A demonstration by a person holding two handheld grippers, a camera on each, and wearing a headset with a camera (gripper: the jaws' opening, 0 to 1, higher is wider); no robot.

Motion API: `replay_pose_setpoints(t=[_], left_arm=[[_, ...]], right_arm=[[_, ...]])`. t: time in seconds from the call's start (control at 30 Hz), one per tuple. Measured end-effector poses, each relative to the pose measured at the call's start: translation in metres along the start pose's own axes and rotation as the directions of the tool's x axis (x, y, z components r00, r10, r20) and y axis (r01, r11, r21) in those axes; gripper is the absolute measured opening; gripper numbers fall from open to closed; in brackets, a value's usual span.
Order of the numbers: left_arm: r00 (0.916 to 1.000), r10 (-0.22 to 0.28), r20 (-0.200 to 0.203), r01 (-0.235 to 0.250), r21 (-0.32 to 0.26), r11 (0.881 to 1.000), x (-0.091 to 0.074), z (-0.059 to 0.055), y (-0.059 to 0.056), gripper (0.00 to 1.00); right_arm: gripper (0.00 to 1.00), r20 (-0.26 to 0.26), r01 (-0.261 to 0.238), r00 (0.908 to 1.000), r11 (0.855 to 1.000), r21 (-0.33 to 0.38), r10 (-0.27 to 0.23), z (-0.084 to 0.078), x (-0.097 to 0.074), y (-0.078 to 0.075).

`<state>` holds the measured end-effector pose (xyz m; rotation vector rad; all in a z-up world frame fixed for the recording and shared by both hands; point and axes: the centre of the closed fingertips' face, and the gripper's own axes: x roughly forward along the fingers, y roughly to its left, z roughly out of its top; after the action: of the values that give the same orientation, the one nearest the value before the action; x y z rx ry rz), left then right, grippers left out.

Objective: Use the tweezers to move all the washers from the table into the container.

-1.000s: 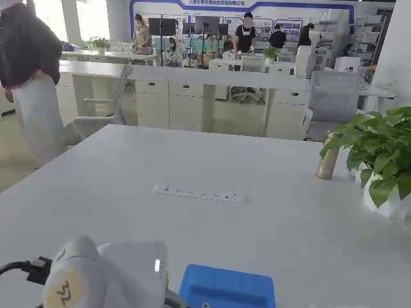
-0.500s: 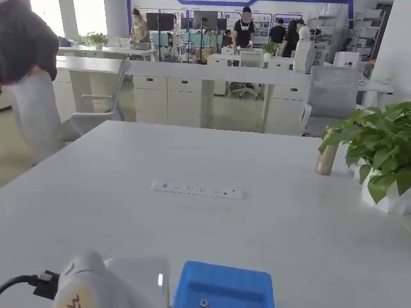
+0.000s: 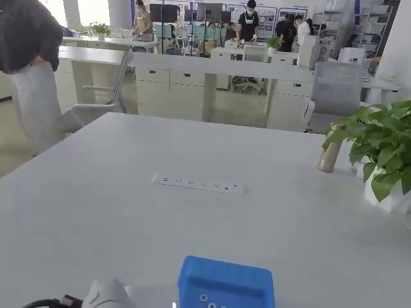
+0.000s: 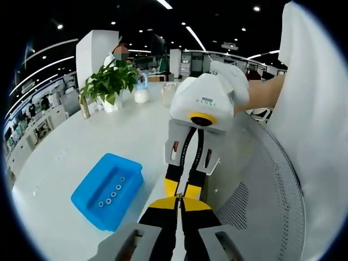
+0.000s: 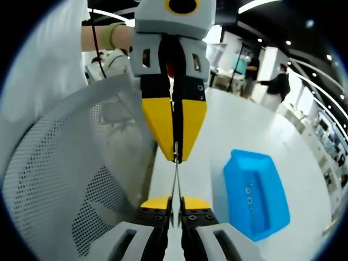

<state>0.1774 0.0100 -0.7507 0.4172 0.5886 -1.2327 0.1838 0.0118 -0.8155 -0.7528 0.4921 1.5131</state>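
- Washers [image 3: 203, 298] lay inside the blue container [image 3: 225, 282] at the near edge of the white table [image 3: 128, 212] in the head view. No loose washer could be made out on the bare tabletop around it.
- In the left gripper view, the left claw [image 4: 178, 204] had its jaws pressed together. It met the right claw [image 4: 182, 189] tip to tip above the table edge. The container [image 4: 87, 196] sat off to one side, well apart from both claws, with five washers [image 4: 113, 194] in a row on its floor.
- In the right gripper view, the right claw [image 5: 174, 209] was clamped on one end of the tweezers [image 5: 175, 179]. The left claw [image 5: 175, 148], jaws together, pinched the other end, so both claws held the thin tool between them. The container [image 5: 274, 206] and its washers [image 5: 249, 198] lay beside them, untouched.
- Judged from this, the moving step looked finished or nearly so, and the step in hand was a handover or regrip of the tweezers. The next move would call for one claw to let go cleanly without dropping the tool. A check of the table for stray washers would follow.
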Motion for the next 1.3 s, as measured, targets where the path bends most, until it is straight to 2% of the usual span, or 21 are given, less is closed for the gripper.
replay_pose_setpoints(t=[0.3, 0.4, 0.67, 0.93, 1.03, 1.2, 1.3], left_arm=[[1.0, -0.006, 0.006, 0.006, 0.0, 1.0, 0.002, -0.001, -0.001, 0.0], [1.0, 0.005, -0.007, -0.005, -0.024, 1.0, 0.004, -0.005, 0.002, 0.0], [0.9984, -0.005, -0.056, 0.005, -0.002, 1.0, 0.008, -0.014, 0.0, 0.0], [0.9974, 0.006, -0.071, -0.007, -0.013, 1.0, 0.005, -0.021, 0.005, 0.0], [0.996, 0.007, -0.089, -0.008, -0.01, 1.0, 0.003, -0.025, 0.005, 0.0], [0.9948, 0.005, -0.102, -0.007, -0.016, 1.0, 0.002, -0.029, 0.007, 0.0], [0.9928, -0.002, -0.12, 0.0, -0.021, 1.0, 0.001, -0.031, 0.008, 0.0]], right_arm=[[0.03, -0.019, -0.02, 0.9996, 1.0, -0.021, 0.019, -0.001, 0.007, 0.001], [0.03, -0.025, -0.016, 0.9996, 1.0, -0.011, 0.016, -0.003, 0.009, 0.0], [0.03, -0.033, -0.02, 0.9993, 1.0, 0.004, 0.02, -0.009, 0.013, 0.005], [0.04, 0.009, -0.01, 0.9999, 0.998, 0.067, 0.01, -0.007, 0.016, 0.001], [0.05, 0.024, -0.008, 0.9997, 0.993, 0.121, 0.005, -0.006, 0.019, 0.0], [0.06, 0.04, -0.006, 0.9992, 0.988, 0.155, 0.0, -0.005, 0.021, 0.0], [0.07, 0.057, -0.003, 0.9983, 0.98, 0.197, -0.008, -0.003, 0.022, -0.001]])
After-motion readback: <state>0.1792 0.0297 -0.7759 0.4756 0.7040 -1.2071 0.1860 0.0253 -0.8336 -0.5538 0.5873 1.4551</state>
